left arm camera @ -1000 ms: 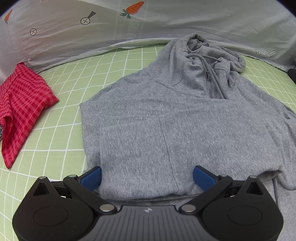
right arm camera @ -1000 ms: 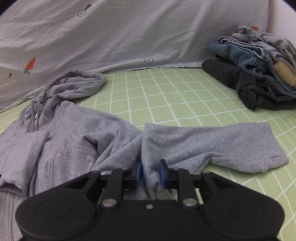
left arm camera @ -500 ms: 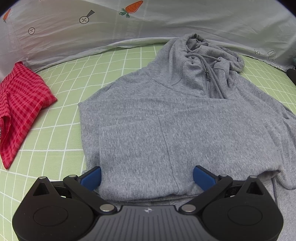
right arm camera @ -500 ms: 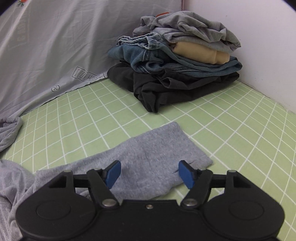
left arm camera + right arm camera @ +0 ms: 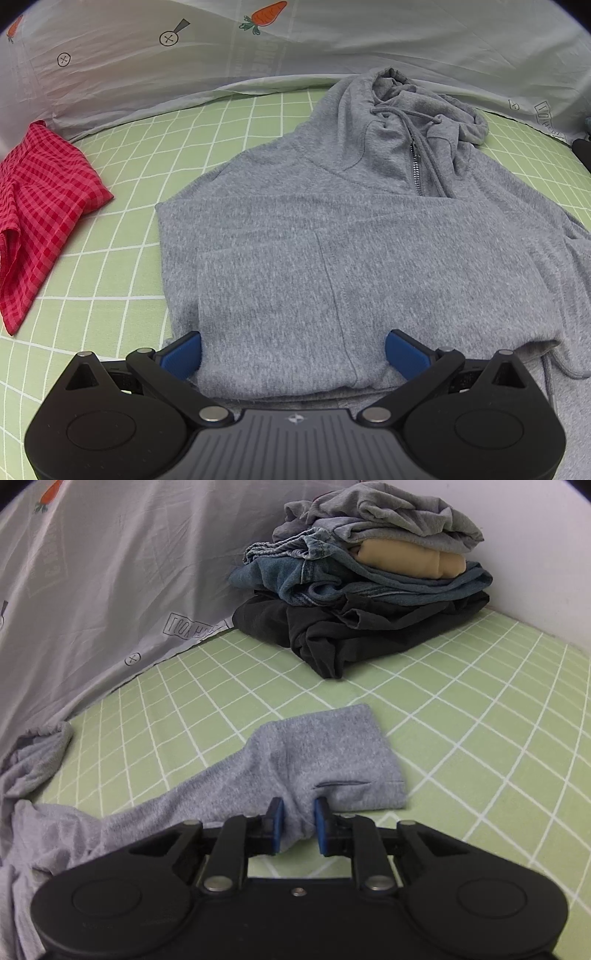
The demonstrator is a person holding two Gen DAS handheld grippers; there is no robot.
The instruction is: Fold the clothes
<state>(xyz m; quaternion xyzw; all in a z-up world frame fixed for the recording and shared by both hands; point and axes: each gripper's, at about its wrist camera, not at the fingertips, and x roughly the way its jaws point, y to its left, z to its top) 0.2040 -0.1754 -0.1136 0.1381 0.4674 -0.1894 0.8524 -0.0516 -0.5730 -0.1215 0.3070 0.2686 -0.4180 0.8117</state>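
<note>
The grey hoodie (image 5: 351, 251) serves as the landmark: it lies front-up on the green checked bed sheet (image 5: 122, 206), hem towards the person, hood at the far end.

Nearest, at the hoodie's hem, the left tool (image 5: 293, 354) hangs with its blue pads spread wide over the already folded-in panel, released and gripping nothing. To the hoodie's own outer side, the right tool (image 5: 298, 825) is closing on a pinched ridge of the sleeve (image 5: 321, 764) just short of the cuff; cloth stands bunched between the pads, which appear to press it, so I judge it grasped. From that pinch the sleeve's long axis runs back towards the hoodie's body, lying flat on the sheet, with the cuff end pointing away from the body.

So the right hand is the nearer one, and the likely next move is to carry the sleeve across onto the hoodie's chest.

Farther out, beyond the cuff, sits a stack of clothes (image 5: 365, 576) against the wall. On the hoodie's opposite side lies a red checked garment (image 5: 40, 221), well apart. Behind the hood rises a pale printed sheet (image 5: 295, 40).
</note>
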